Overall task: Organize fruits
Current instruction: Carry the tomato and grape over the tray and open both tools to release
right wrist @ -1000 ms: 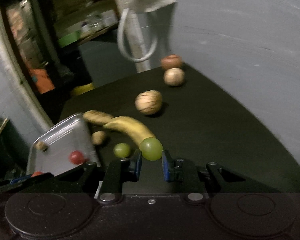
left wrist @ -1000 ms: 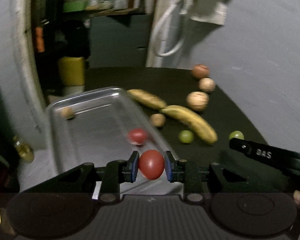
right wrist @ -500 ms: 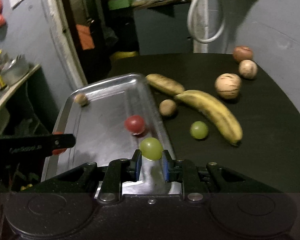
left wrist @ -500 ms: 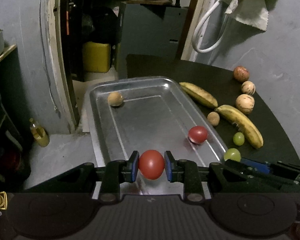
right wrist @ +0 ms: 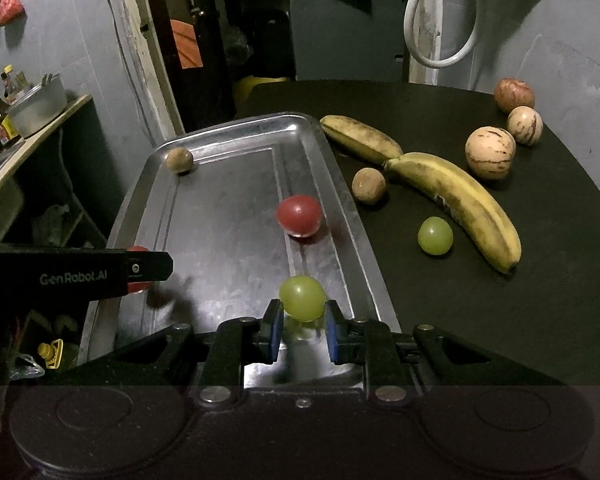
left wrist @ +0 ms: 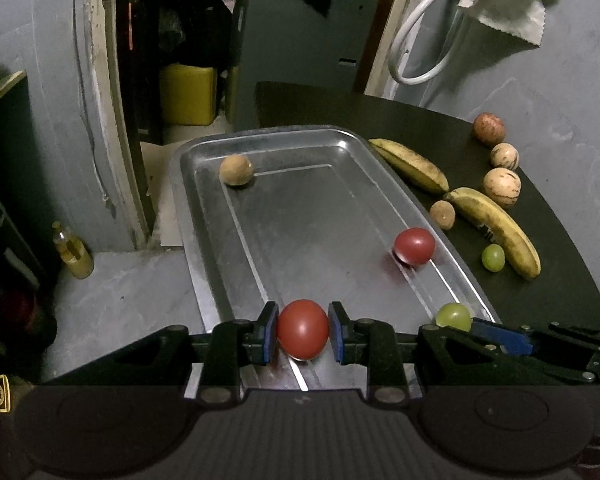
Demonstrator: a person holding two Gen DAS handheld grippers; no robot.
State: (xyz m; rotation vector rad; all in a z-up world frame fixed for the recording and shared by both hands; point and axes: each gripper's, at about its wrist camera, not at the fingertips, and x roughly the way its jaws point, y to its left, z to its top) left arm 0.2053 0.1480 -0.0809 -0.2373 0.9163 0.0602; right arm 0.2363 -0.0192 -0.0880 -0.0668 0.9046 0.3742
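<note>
Lettering "GenRobot.AI" marks the left gripper (right wrist: 140, 268) (fingers clamped on a red tomato (left wrist: 302, 329)). Right gripper (right wrist: 301, 326) fingers grasp a green grape (right wrist: 302, 297) over the tray (right wrist: 228, 132), whose long axis runs away from the cameras.

A dim room has grey plaster walls (right wrist: 520, 20) and a grey concrete floor (left wrist: 132, 292). A white hose loop (right wrist: 440, 28) and a pale cloth (left wrist: 508, 4) hang on the wall above the dark tabletop (right wrist: 500, 280). A yellow jerrycan (left wrist: 188, 94) stands in the dark doorway (left wrist: 172, 32), and 1 metal pot (right wrist: 38, 106) sits on a side shelf (right wrist: 40, 132).
</note>
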